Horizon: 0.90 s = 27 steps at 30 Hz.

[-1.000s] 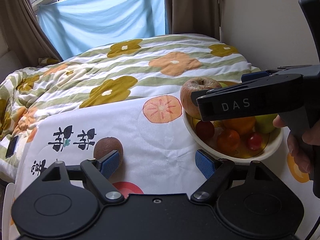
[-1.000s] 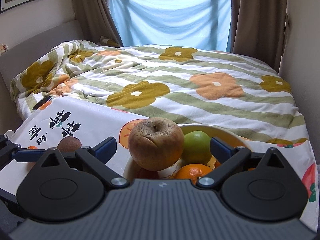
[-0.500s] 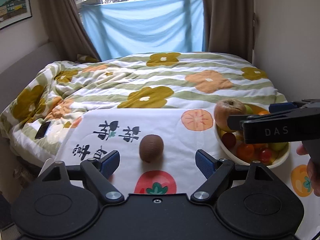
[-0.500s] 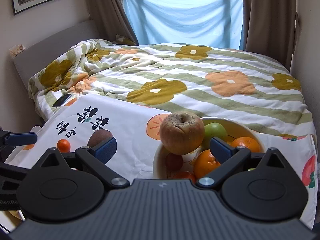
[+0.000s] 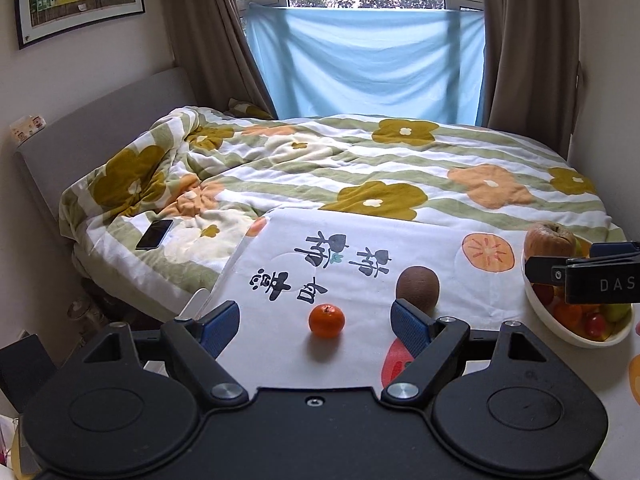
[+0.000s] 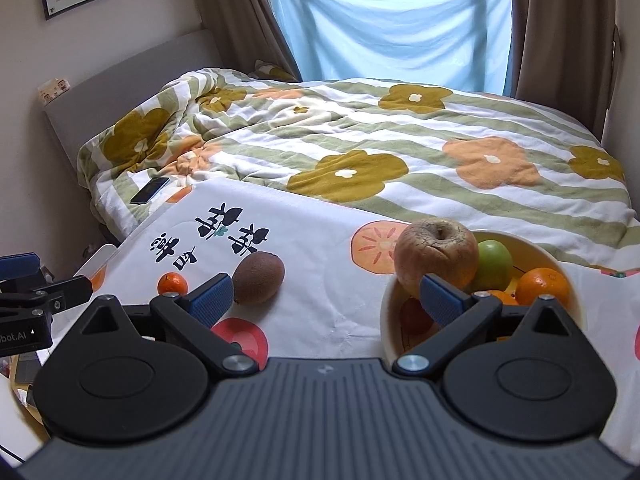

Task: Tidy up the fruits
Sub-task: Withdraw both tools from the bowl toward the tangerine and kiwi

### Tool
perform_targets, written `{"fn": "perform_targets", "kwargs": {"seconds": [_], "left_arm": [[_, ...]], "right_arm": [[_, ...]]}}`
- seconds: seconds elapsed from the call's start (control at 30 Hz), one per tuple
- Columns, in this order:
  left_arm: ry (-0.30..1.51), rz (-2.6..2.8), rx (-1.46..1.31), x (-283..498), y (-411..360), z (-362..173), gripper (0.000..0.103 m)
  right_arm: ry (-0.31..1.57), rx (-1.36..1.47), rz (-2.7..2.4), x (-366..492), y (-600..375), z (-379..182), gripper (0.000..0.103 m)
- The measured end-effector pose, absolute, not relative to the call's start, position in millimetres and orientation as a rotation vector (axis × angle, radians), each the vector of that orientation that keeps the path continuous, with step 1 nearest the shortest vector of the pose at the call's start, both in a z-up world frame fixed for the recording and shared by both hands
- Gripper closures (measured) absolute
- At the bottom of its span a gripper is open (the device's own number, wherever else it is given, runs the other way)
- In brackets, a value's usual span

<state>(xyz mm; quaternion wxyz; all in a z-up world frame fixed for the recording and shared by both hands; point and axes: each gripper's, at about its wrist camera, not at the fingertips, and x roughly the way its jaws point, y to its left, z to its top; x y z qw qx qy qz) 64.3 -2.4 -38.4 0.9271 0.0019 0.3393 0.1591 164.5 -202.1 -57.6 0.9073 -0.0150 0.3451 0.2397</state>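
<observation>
Fruit-gathering is partly done: we hold both grippers spread and empty, left gripper (image 5: 312, 326) framing a tangerine (image 5: 326, 320) near a kiwi (image 5: 417, 287). Next, we judge, grasp the tangerine and carry it right to the bowl (image 6: 390, 308).

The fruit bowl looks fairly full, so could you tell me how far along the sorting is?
Mostly done: the bowl already holds the wrinkled apple, a green apple, an orange and other fruit. Nothing is in hand; both the left tongs and right tongs are open. The kiwi and the mandarin are left on the cloth.
</observation>
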Motion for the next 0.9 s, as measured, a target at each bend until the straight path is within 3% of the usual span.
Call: {"fn": "perform_targets", "kwargs": {"seconds": [0.47, 0.9], "left_arm": [[0.799, 0.046, 0.118, 116.2, 62.4, -84.0, 0.017], [0.855, -0.260, 0.260, 159.4, 65.4, -137.3, 0.020]], "right_arm": [[0.817, 0.047, 0.276, 171.1, -133.2, -97.0, 0.000], [0.856, 0.119, 0.127, 185.8, -104.0, -139.8, 0.000]]}}
